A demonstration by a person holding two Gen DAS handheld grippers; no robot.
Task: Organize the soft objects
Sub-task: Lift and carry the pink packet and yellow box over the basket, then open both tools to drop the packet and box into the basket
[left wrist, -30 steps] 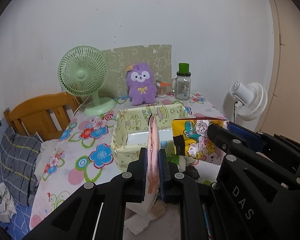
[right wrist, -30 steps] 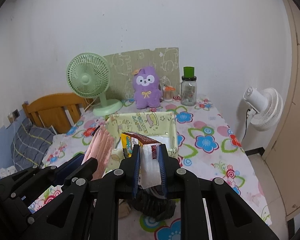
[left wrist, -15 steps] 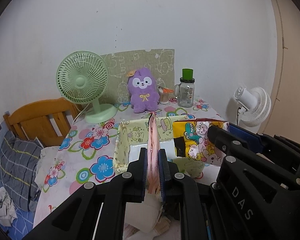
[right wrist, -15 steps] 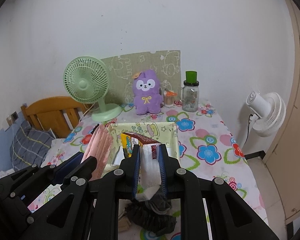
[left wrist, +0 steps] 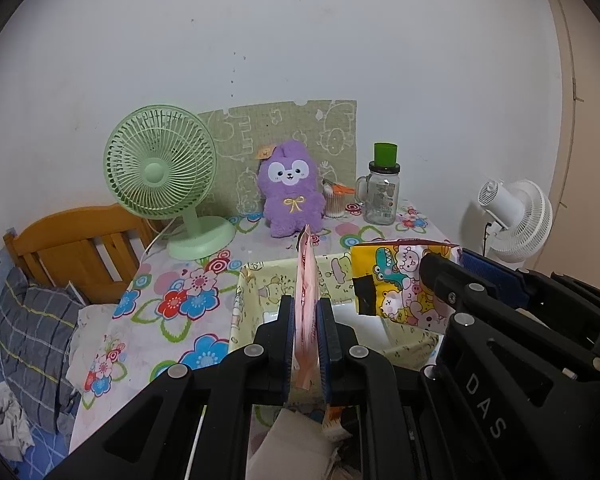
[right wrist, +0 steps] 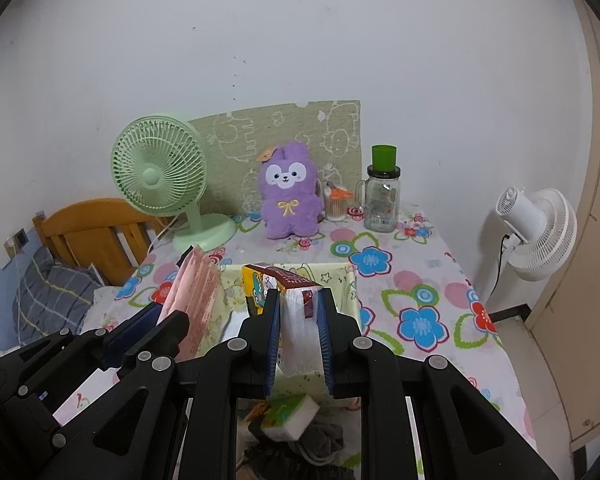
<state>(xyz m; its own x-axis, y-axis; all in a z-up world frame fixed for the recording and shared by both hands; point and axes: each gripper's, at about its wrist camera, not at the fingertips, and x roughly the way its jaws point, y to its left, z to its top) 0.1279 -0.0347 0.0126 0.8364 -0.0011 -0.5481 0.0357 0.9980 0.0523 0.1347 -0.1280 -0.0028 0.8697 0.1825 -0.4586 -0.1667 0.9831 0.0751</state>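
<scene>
Your left gripper (left wrist: pixel 305 344) clamps the pink packet (left wrist: pixel 306 300), your right gripper (right wrist: pixel 298 336) the cartoon pack (right wrist: pixel 296 300); both have advanced toward the yellow bin (left wrist: pixel 260 292) at twelve o'clock (drop-off looks next).

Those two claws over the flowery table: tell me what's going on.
A person is tidying soft things with a claw in each hand. The left claw is shut on a flat pink packet; the right claw is shut on a cartoon-print tissue pack. Both hang over the yellow box. More soft items lie on the table below.
</scene>
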